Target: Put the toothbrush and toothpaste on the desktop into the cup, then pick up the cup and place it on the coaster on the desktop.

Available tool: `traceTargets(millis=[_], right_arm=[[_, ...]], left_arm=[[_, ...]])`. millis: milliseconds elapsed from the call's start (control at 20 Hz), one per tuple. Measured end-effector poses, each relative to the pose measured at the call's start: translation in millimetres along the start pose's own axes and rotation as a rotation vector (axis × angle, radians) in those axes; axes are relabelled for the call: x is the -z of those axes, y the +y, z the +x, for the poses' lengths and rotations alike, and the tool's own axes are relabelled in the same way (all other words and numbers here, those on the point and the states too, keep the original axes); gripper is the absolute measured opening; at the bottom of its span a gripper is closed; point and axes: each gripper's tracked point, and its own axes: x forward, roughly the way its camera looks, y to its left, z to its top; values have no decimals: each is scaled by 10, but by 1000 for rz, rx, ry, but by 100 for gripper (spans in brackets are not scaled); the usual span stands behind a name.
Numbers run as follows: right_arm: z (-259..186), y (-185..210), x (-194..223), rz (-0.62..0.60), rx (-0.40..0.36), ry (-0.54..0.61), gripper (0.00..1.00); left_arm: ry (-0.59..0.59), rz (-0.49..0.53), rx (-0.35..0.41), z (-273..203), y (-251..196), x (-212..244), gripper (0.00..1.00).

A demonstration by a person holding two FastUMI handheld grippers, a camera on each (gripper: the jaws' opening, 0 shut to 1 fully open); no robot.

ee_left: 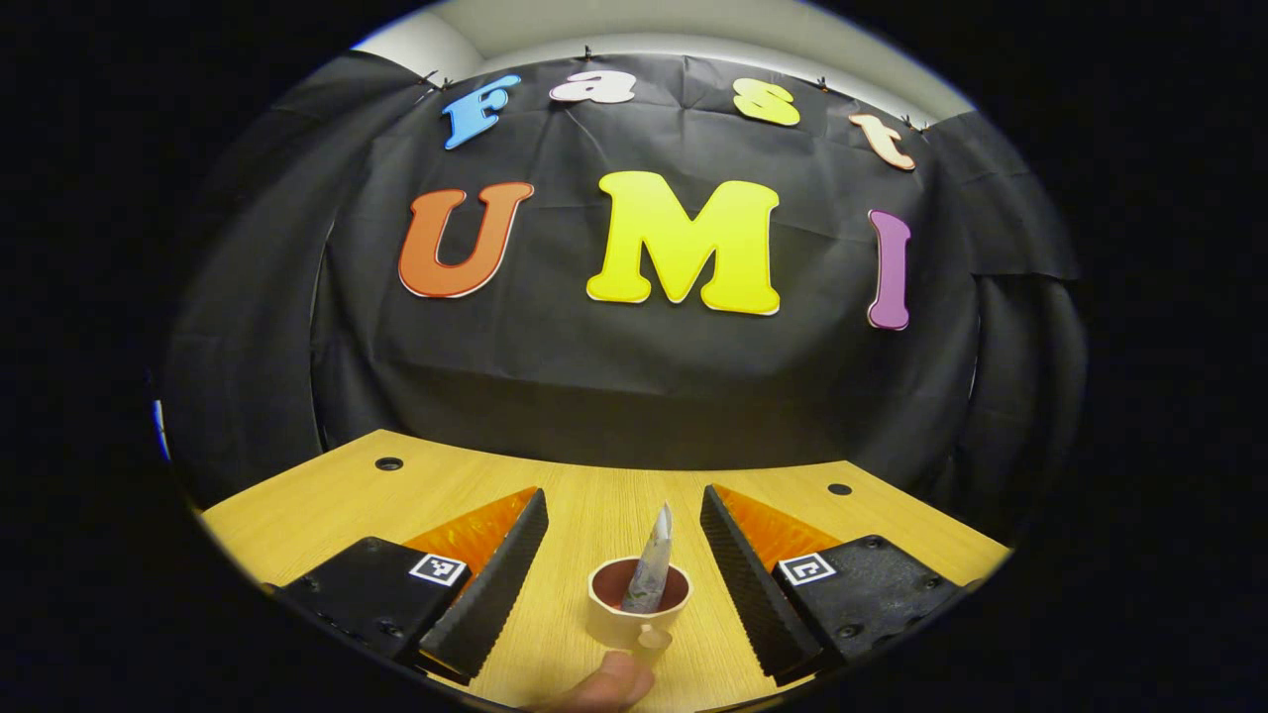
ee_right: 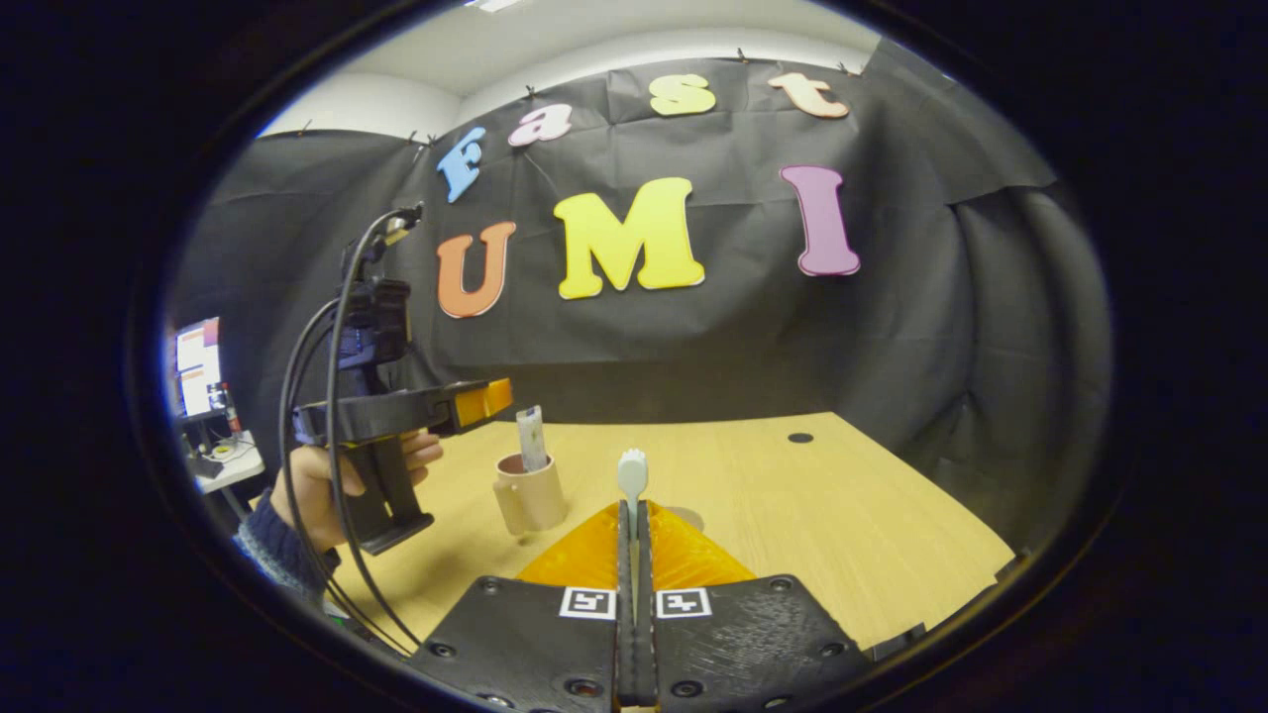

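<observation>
A beige cup point(ee_left: 622, 626) with a dark inside stands on the wooden desktop point(ee_left: 327, 495), and a toothpaste tube point(ee_left: 651, 564) leans upright in it. My left gripper point(ee_left: 624, 495) is open, its fingers spread wide to either side of the cup and above it. A thumb point(ee_left: 609, 683) shows at the bottom edge. In the right gripper view, my right gripper point(ee_right: 632, 510) is shut on a pale toothbrush point(ee_right: 632, 475), whose head sticks up past the fingertips. The cup point(ee_right: 532, 500) with the toothpaste point(ee_right: 531, 436) stands ahead on the left, under the left gripper point(ee_right: 485, 401), which a hand point(ee_right: 307, 490) holds.
The desktop point(ee_right: 842, 515) has round cable holes point(ee_left: 388, 463) point(ee_left: 839, 489) point(ee_right: 799, 437) near its far edge, where the black cloth wall begins. Cables point(ee_right: 327, 396) hang from the left gripper. A side table point(ee_right: 223, 460) with a screen point(ee_right: 198, 366) stands beyond the left edge.
</observation>
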Motion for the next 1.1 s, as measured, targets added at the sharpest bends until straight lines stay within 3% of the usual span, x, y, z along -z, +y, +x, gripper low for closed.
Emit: traceTargets(millis=[350,550,800,1100], right_arm=[[409,251,-402,21,-26,-7,0],[713,596,-740,31,-60,-20,1],[1179,1185,-1040,-1,-109,-40,0],[1708,1794,-963,-77,-127,-44,0]], left_arm=[[-65,17,-6,-644,417,12,98],[-56,63,-39,-967,706,141,98],[-4,40,-45,-1360,868,439,98],[4,6,-41,-1617,979,596,98]])
